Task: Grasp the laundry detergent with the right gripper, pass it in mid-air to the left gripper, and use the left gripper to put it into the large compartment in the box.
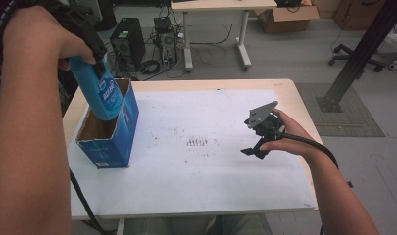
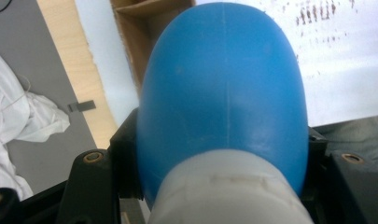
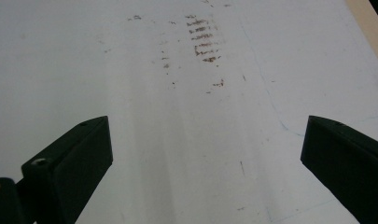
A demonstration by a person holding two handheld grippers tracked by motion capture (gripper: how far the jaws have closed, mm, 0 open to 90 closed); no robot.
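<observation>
In the high view, the left gripper (image 1: 95, 51) is raised above the blue carton (image 1: 110, 132), which stands open-topped near the left edge of the white sheet (image 1: 210, 161) covering the table (image 1: 299, 98). Its jaws are clamped on the upper end of a blue bottle (image 1: 100, 90), which hangs tilted with its lower end dipping into the open mouth of the carton, against the far inner wall. The person's left hand (image 1: 39, 39) wraps the gripper's handle. Well to the right of the carton, the right gripper (image 1: 255, 147) sits low over the sheet in the person's right hand (image 1: 289, 134), its grey plate on top and its jaws pointing toward the carton; a patch of brown marks (image 1: 197, 142) lies on the sheet between the two. In the left gripper view, the bottle (image 2: 224, 102) bulges large between the black jaws, which press against both its sides, and its pale cap (image 2: 228, 196) lies nearest the camera; beyond the bottle a strip of the carton's brown inside (image 2: 144, 28) appears, with the sheet (image 2: 340, 56) to one side. In the right gripper view, the right gripper (image 3: 205, 158) has its jaws spread wide with nothing between them, just bare sheet (image 3: 84, 56) and the brown marks (image 3: 203, 44) farther ahead.
</observation>
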